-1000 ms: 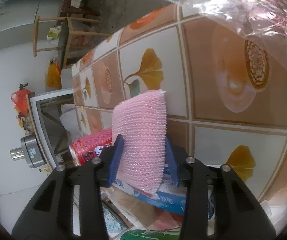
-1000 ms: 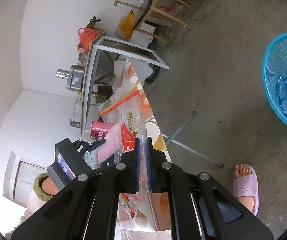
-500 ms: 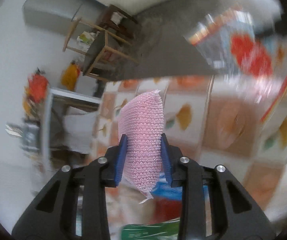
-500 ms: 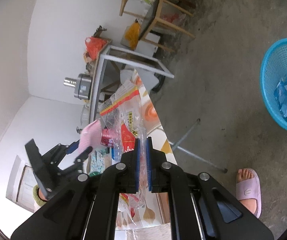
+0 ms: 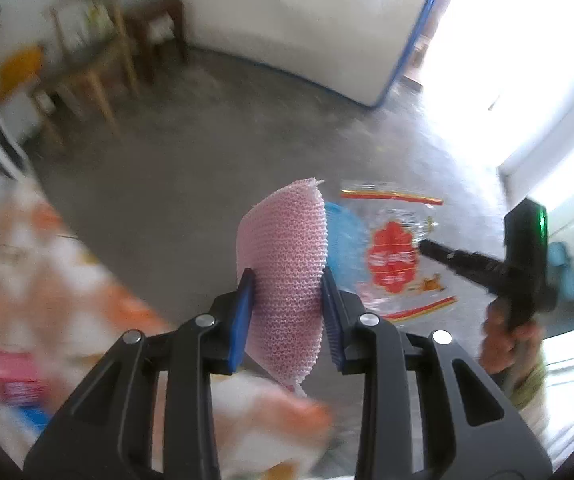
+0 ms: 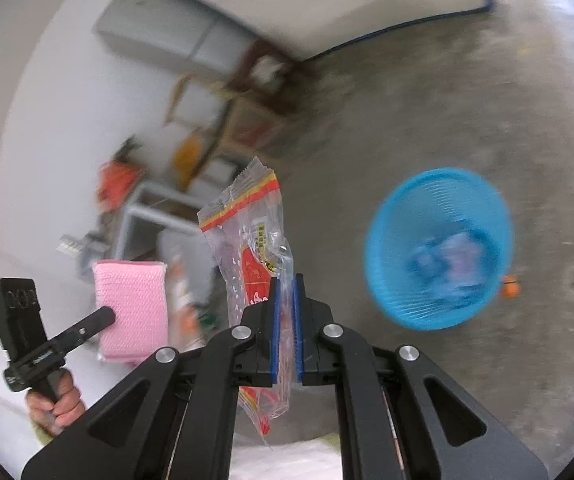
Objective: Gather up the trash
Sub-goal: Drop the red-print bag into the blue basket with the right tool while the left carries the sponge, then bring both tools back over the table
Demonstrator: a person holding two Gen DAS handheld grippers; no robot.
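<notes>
Pink and bumpy, the sponge (image 5: 285, 276) sits pinched in the left gripper (image 5: 287, 312), which has swung away from the tiled table (image 5: 47, 280) toward the floor (image 5: 191, 184).

From the right side, the right gripper (image 6: 285, 328) squeezes a crinkly see-through wrapper (image 6: 255, 248) with red print. The blue basket (image 6: 439, 248) on the floor is now much closer, so both pieces look ready to drop in.

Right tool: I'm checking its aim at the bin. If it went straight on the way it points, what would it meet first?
Probably bare concrete floor. The right tool, shut on the clear wrapper, points left of the blue basket; depth is unclear.
</notes>
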